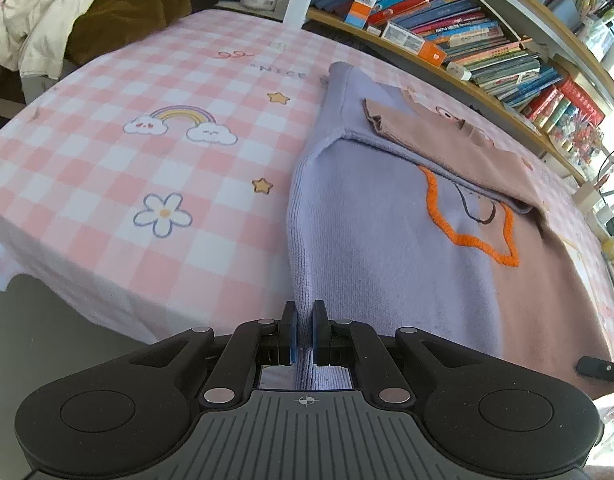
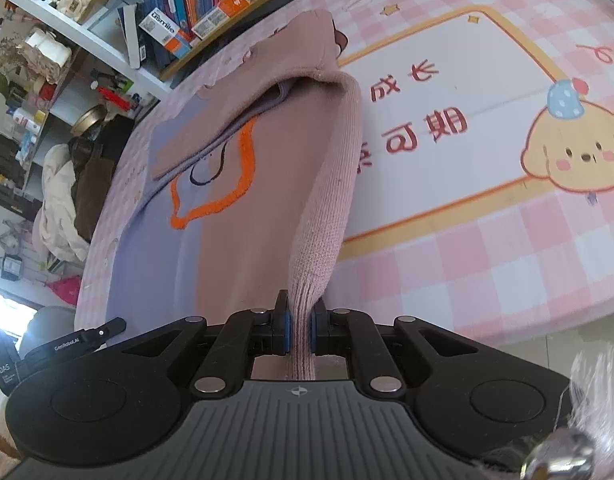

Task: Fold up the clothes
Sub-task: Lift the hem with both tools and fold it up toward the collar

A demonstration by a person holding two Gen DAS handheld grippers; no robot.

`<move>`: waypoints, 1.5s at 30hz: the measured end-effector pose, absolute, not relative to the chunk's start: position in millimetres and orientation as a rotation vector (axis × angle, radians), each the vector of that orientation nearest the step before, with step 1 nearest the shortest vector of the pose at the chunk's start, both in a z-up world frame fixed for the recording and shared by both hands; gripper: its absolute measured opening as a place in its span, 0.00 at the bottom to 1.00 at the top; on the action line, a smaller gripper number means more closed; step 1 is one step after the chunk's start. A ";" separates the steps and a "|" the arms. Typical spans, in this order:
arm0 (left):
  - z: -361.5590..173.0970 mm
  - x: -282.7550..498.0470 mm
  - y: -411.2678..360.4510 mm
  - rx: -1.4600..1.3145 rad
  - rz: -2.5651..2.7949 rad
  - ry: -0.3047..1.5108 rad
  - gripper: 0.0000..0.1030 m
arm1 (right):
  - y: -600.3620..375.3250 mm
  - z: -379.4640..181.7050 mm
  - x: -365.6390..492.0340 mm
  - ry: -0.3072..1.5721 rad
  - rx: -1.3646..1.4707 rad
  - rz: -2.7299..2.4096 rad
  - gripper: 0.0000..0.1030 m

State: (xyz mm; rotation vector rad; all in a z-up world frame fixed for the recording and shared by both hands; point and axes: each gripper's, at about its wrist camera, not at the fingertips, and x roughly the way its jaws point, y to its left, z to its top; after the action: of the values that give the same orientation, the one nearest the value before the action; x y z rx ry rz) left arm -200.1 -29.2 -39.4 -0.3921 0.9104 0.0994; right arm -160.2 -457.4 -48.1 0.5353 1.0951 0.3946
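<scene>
Here both grippers point forward over the near edge of the bed, low and roughly level, each at one bottom corner of the sweater (image 1: 387, 240). The left gripper (image 1: 305, 332) sits at the lilac side of the hem, the right gripper (image 2: 301, 330) at the pink side; the hands holding them are out of view.

The sweater lies along the pink checked blanket (image 1: 147, 160), half lilac and half dusty pink, with an orange star outline (image 1: 467, 224) stitched on the front. Its sleeves are folded across the chest, and the far end near the bookshelf (image 1: 487, 40) is foreshortened, so the collar cannot be made out. The right wrist view cuts off the lilac corner, showing only a black piece of the other tool at its left edge. A heap of cream and brown clothing (image 1: 67, 12) sits at the far left corner of the bed.

The left gripper's pads are drawn close together, pinching the ribbed lilac hem edge between them. The right gripper's pads are likewise pressed onto the ribbed pink hem, which rises out of them in a taut ridge.
</scene>
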 end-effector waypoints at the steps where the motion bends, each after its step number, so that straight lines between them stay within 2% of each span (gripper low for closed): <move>1: -39.6 -201.1 -28.8 -0.392 0.100 0.912 0.05 | -457.8 -48.7 -160.5 1.100 0.539 0.396 0.08; 14: -36.9 -206.4 -23.6 -0.377 0.081 0.943 0.05 | -463.8 -57.0 -163.6 1.161 0.592 0.430 0.08; 24: -4.3 -169.6 3.7 -0.693 -0.030 0.720 0.05 | -470.5 -11.1 -132.1 0.953 0.654 0.471 0.08; 29: 2.7 -138.7 15.9 -0.803 -0.013 0.634 0.05 | -483.0 0.2 -100.4 0.847 0.781 0.399 0.08; 45: 6.5 -41.3 36.1 -0.829 -0.022 0.643 0.06 | -463.8 6.0 -14.4 0.747 0.852 0.274 0.08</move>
State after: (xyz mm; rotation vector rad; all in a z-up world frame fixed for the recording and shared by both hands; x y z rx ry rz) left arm -41.3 36.1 6.5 -0.8286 0.6433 -0.0218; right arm -14.4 -463.8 6.0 0.8517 0.7469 0.2740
